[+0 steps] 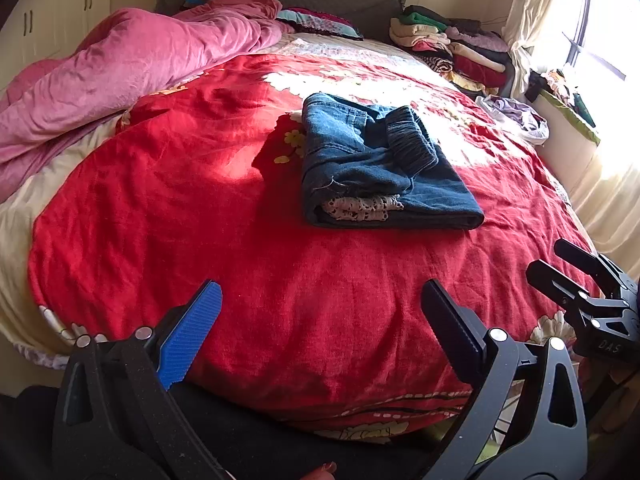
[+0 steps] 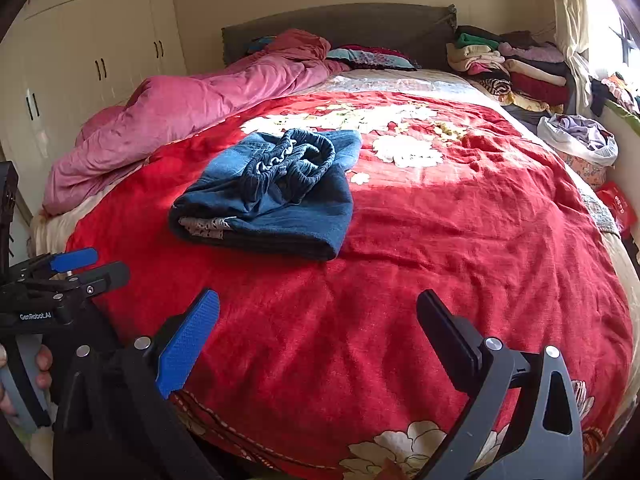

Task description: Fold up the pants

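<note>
Denim, dark blue and folded into a thick rectangular bundle: your pair of jeans-style pants [image 1: 380, 164] lies on the red floral blanket [image 1: 224, 216] near the middle of the bed, the gathered elastic waistband [image 2: 288, 164] turned up on top and a strip of pale lace trim [image 1: 362, 207] showing at the near folded edge. The bundle sits squarely on the flat part of the cover, well apart from the crumpled pink quilt [image 1: 132, 60] along the far left side and the stack of folded clothes [image 1: 452, 48] by the headboard, probably so it has free room around it.

Your left hand-held gripper [image 1: 320, 312] hangs over the near edge of the bed with its jaws spread wide and nothing between them. Your right hand-held gripper [image 2: 318, 320] is likewise released and empty, held beside the left, both well short of the pants.

Judging by the compact bundle and both tools drawn clear, the folding looks finished or nearly so; the waistband bunches a little and might want smoothing.
</note>
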### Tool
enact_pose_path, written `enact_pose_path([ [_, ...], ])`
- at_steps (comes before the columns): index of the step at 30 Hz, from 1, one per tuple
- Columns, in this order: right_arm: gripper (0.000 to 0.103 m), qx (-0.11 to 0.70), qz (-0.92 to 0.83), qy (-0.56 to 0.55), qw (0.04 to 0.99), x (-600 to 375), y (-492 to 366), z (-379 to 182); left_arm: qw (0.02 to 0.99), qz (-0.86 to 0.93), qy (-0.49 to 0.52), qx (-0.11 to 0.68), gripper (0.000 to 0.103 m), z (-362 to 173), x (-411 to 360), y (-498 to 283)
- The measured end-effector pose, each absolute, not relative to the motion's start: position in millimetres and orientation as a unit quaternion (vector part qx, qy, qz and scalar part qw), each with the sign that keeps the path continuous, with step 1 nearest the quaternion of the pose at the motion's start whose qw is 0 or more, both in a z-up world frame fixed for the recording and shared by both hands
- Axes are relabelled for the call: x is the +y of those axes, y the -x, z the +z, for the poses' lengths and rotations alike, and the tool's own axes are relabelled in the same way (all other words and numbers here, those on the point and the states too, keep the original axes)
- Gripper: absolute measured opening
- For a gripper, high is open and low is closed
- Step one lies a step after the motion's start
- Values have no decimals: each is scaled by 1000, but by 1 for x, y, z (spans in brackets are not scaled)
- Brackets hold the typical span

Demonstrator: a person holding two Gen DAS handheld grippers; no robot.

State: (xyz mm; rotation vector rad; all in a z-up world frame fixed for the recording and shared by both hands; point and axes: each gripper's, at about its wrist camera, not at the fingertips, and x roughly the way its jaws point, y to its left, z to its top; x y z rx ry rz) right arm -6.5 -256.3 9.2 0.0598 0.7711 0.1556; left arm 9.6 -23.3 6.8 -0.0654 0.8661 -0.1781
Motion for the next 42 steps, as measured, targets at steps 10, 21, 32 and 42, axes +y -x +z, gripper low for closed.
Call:
enact_pose_path([
  [10,99,377,76,-27,923,-256,6,9,903,-86,31,419,93,7,-25,-9],
  [21,99,378,75,-27,922,-255,7,7,904,-84,29,419,93,7,-25,-8],
  [32,99,381,72,-26,921,-258,5,4,902,-82,29,423,93,6,-21,-10],
  [42,99,381,51,-25,923,-272,-2,2,898,-73,17,434,93,0,-17,-13],
])
